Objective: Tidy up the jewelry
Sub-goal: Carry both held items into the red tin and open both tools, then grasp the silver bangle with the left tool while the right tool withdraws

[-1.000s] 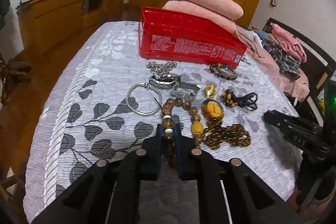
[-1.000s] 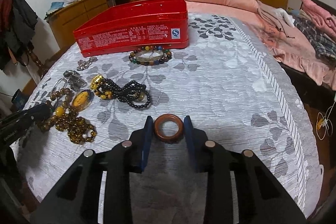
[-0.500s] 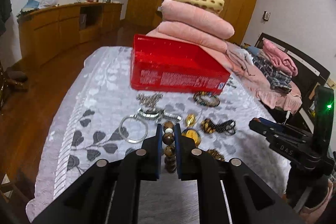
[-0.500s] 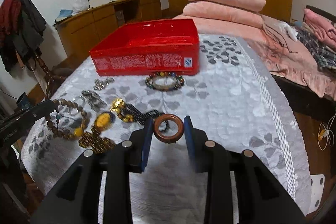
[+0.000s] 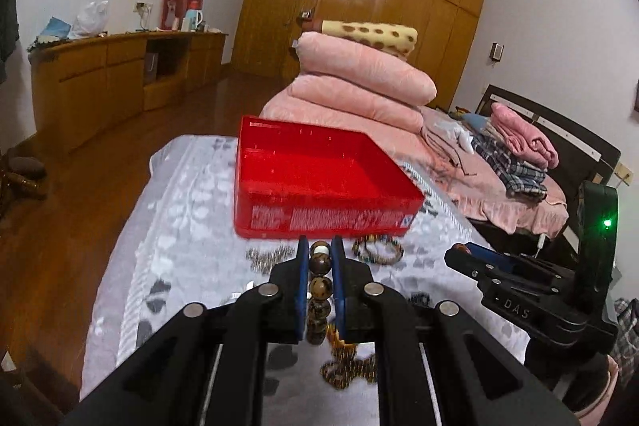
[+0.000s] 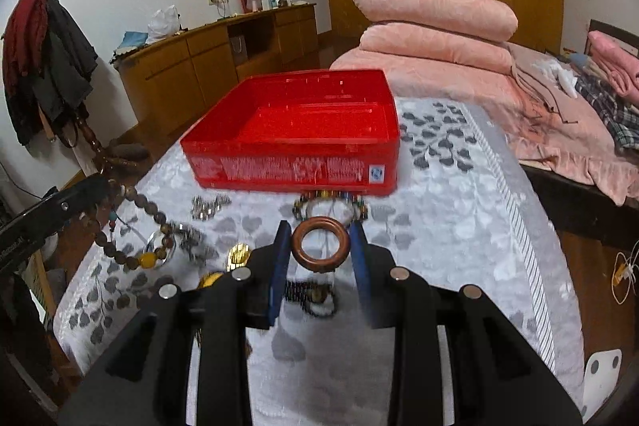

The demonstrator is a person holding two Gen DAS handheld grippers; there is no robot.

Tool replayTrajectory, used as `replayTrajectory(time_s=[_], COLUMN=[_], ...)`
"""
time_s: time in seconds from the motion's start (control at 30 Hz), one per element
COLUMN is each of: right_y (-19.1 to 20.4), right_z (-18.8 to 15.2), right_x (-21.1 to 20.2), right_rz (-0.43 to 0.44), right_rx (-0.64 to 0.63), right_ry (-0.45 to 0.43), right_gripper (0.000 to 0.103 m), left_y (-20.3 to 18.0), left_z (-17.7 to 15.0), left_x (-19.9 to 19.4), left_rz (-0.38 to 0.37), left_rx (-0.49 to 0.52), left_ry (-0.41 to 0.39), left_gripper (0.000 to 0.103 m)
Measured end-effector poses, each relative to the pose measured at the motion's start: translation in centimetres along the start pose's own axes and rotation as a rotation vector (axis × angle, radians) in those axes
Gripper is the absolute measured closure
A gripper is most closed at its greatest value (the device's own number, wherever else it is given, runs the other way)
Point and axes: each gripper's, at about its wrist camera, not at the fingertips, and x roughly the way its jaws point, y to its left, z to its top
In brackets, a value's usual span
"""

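We've lifted both catches: left gripper [image 5: 319, 258] clenches the brown wooden bead strand [image 5: 319, 288], right gripper [image 6: 321, 244] grasps the round brown wooden ring [image 6: 321, 244]; the open red tin box [image 6: 295, 130] waits at twelve o'clock.

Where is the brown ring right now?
The brown ring is pinched in the right gripper, up above the grey bedspread. In the right wrist view it sits just in front of the bead bracelet and the red box.
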Motion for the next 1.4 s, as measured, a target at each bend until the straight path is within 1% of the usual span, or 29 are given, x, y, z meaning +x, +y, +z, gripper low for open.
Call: replayTrajectory(time_s=[0.33,0.5,0.6,0.73,0.97,1.23,1.3,1.33,1.37,1.4], right_y=[0.1,0.1,0.0,-0.2,-1.1,-1.6,-1.6,-1.6,-1.6,-1.7], right_z=[4.9,6.8,8.0,9.2,10.0,10.1,10.1,10.1,10.0,10.1], right_x=[2.2,4.2,5.6,7.8,10.7,12.3,12.5,12.6,12.5,12.4], right_rz=[0.017,0.02,0.017,0.014,0.017,0.012,0.004,0.0,-0.007,-0.014], right_rx=[0.008,0.016,0.025,0.031,0.054,0.059,0.06,0.06,0.06,0.06], right_ry=[-0.032,-0.024,-0.015,0.01,0.041,0.065,0.068,0.066,0.062,0.055], right_gripper=[0.074,0.074,0.074,0.074,0.074,0.073,0.065,0.058,0.054,0.053], left_y=[0.1,-0.3,-0.3,0.1,1.2,2.0,2.0,2.1,2.2,2.1], left_z=[4.9,7.1,8.3,9.2,9.2,8.4,8.3,8.2,8.2,8.1], left_x=[3.2,4.8,6.5,8.9,13.0,15.0,15.3,15.3,15.3,15.3], left_rz=[0.0,-0.01,-0.012,-0.004,0.038,0.061,0.074,0.08,0.09,0.094], left_rx=[-0.007,-0.007,-0.013,-0.021,-0.024,-0.026,-0.018,-0.016,-0.014,-0.009], left_ry=[-0.055,-0.083,-0.087,-0.065,-0.002,0.061,0.079,0.085,0.086,0.09], left_gripper=[0.092,0.092,0.092,0.092,0.092,0.092,0.092,0.092,0.09,0.084])
